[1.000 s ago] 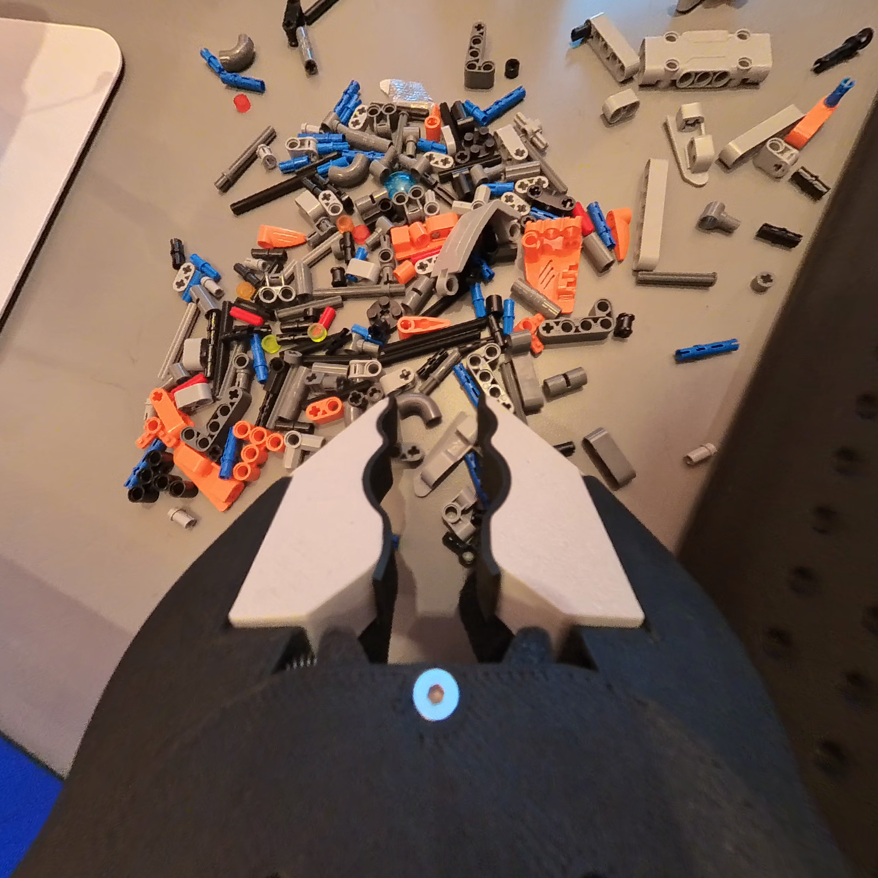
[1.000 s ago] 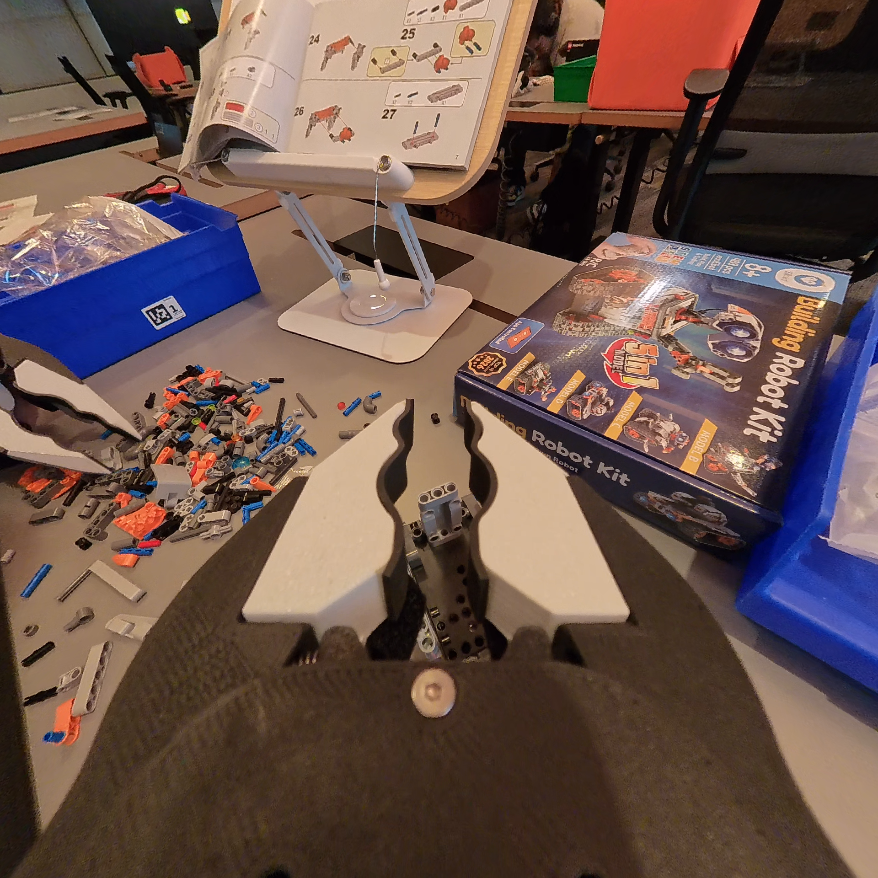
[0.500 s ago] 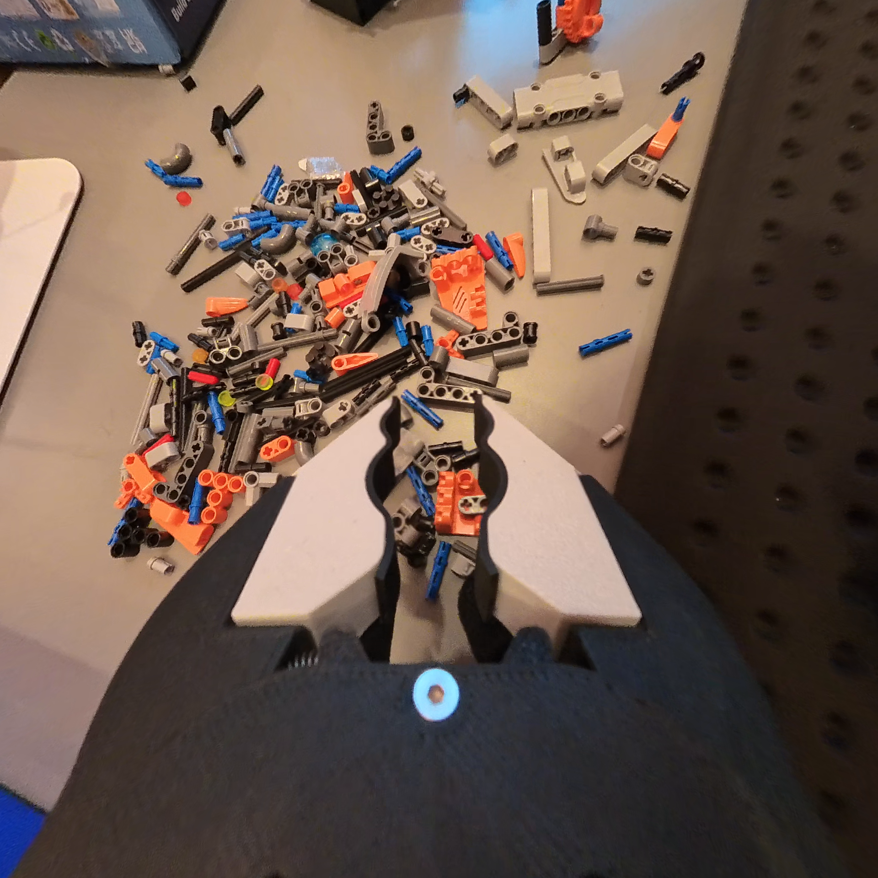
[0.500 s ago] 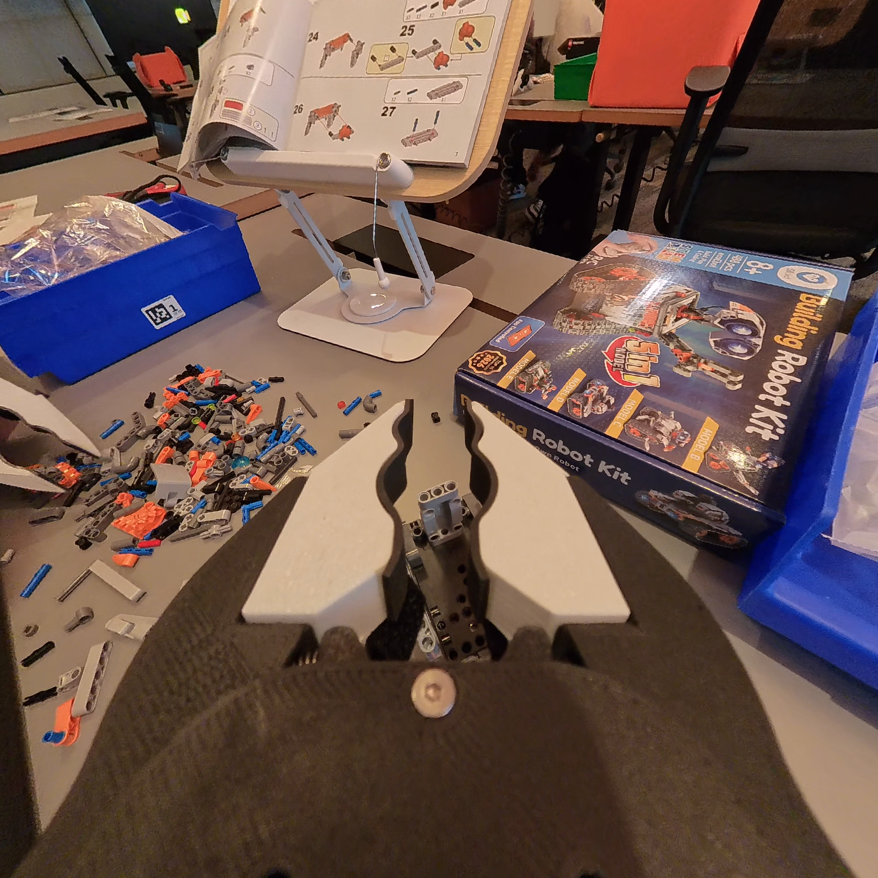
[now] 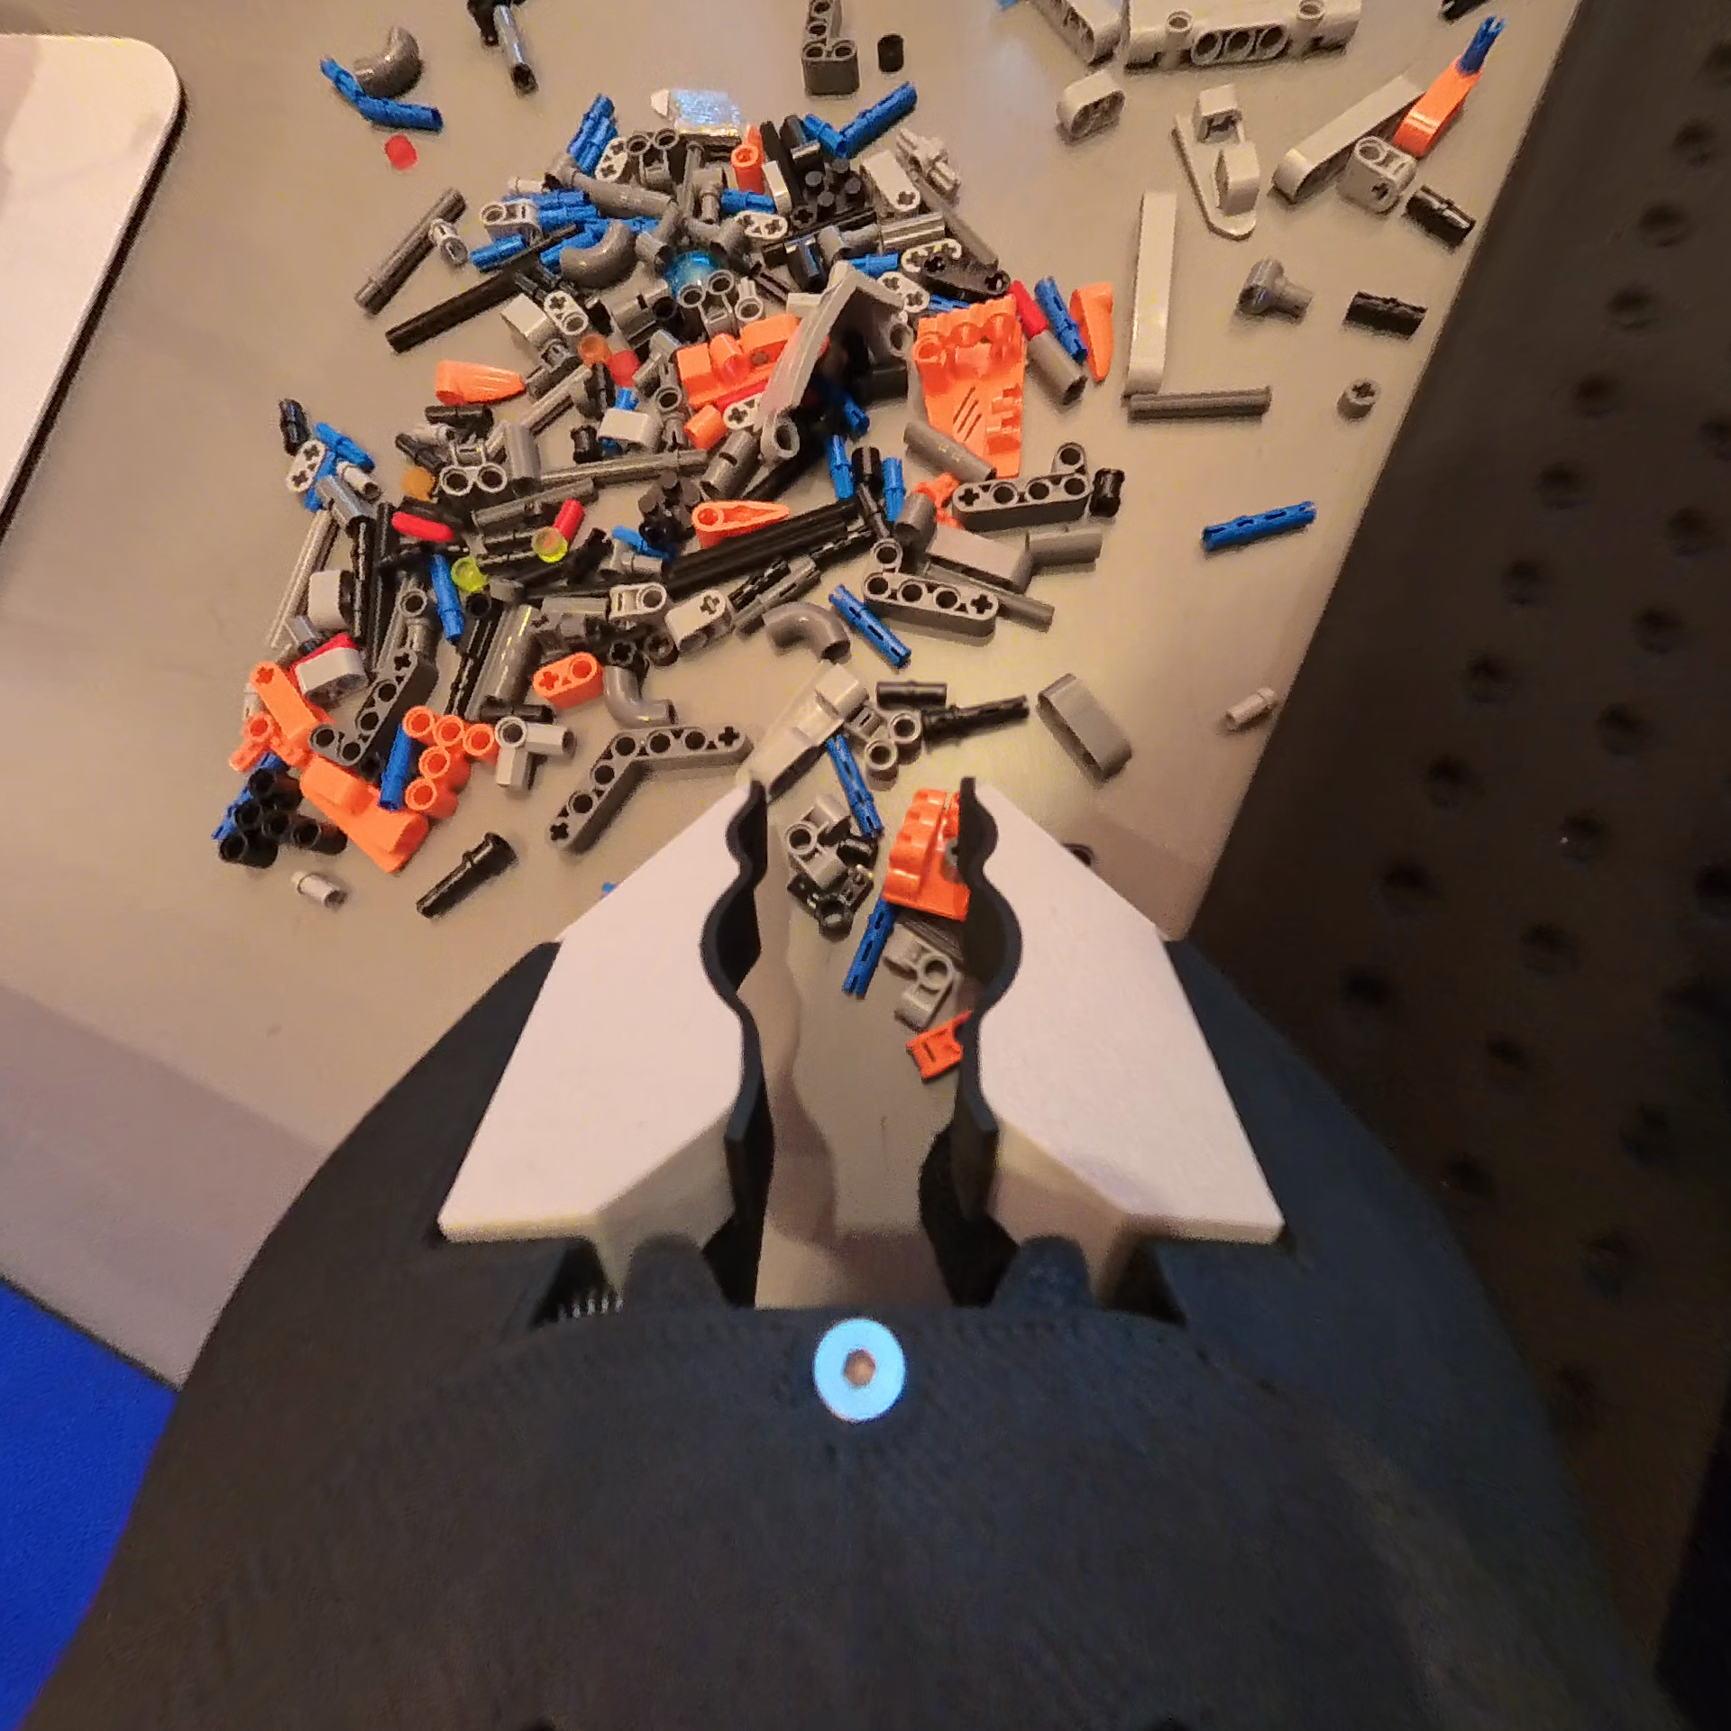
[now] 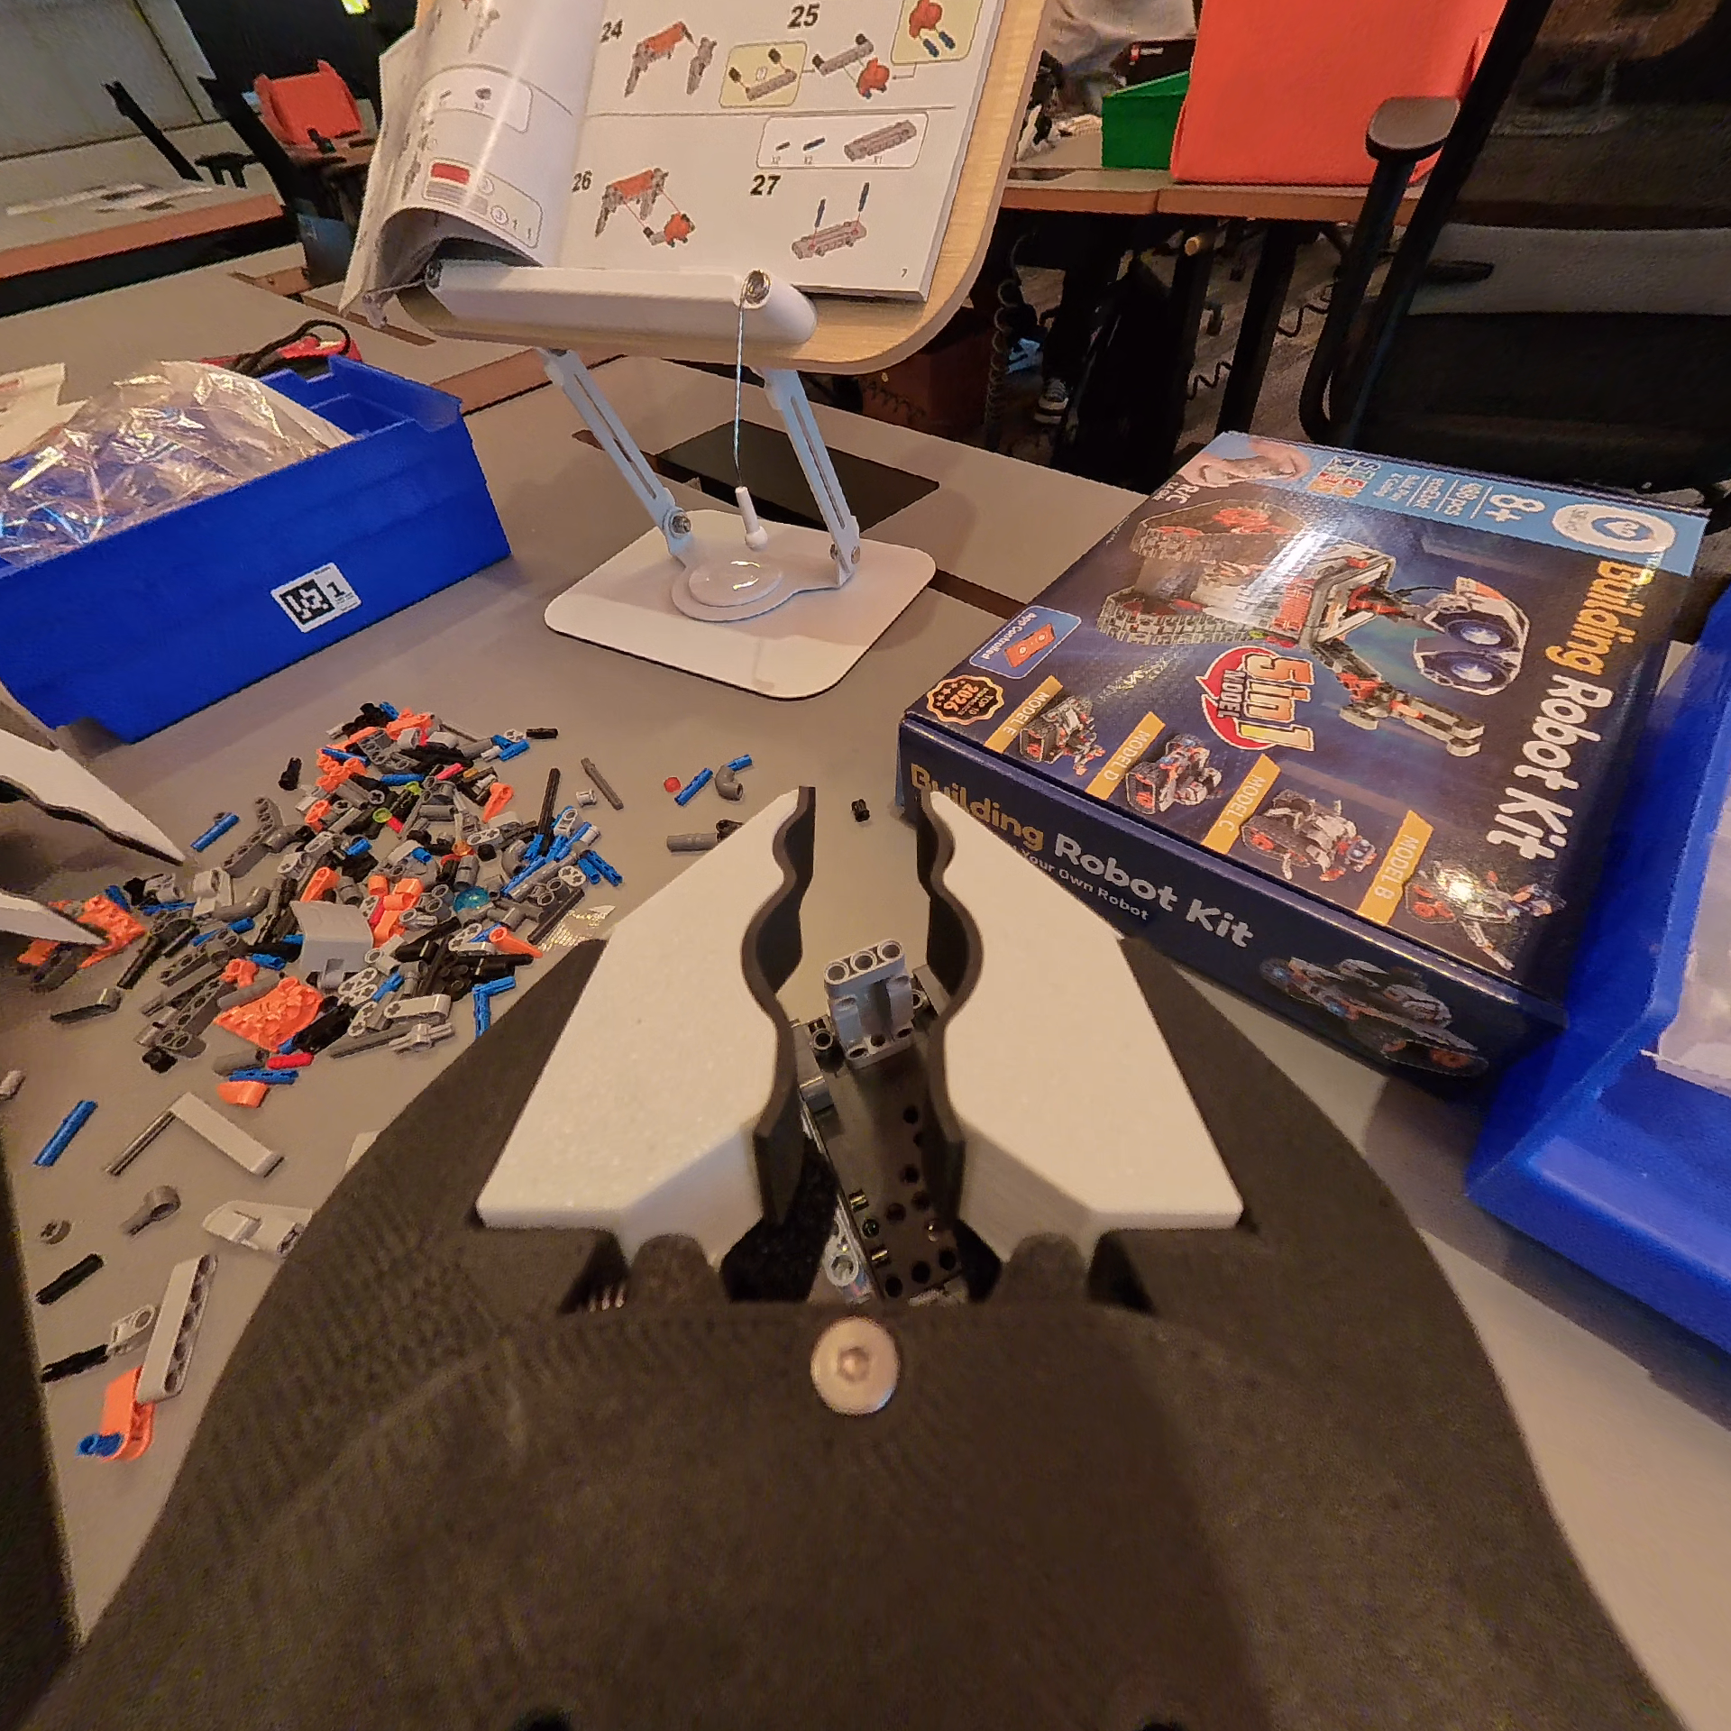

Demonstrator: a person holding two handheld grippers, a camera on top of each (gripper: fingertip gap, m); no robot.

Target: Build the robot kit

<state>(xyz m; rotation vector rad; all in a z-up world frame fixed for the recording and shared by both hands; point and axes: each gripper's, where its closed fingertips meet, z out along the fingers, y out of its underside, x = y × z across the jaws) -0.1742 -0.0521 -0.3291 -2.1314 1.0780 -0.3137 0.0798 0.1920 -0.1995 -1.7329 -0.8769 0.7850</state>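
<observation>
Left claw (image 5: 857, 815) spread, hovering low over the near edge of the loose parts pile (image 5: 693, 450); nothing pinched; an orange piece (image 5: 923, 857) lies just beside its right finger, with small grey connectors (image 5: 824, 848) and a blue pin (image 5: 866, 941) in the gap beneath.

Right claw (image 6: 866, 815) clamped on a dark, hole-studded assembly (image 6: 890, 1124) topped by a grey bracket (image 6: 866, 998); the assembly sits deep between the fingers, off the desk (image 6: 1030, 525).

Risks, as judged: the left claw's gap spans several small parts at once, so closing here could catch two or squeeze one out sideways; the orange piece lies against the finger's inner edge and may skid or tip rather than seat; a sweep could scatter pieces toward the desk edge beside the dark perforated panel (image 5: 1546, 656); the right claw's hold leaves the bracket end unsupported, so a push on it could lever the assembly loose.

Views: the left wrist view alone shows the parts under the left claw and the panel; the right wrist view alone shows the held assembly, the instruction booklet (image 6: 712, 122) on its white stand (image 6: 749, 609), the kit box (image 6: 1311, 749), the blue bin (image 6: 234, 562) with plastic bags (image 6: 140, 450), and the left claw's finger (image 6: 84, 796) at the pile's far side.
</observation>
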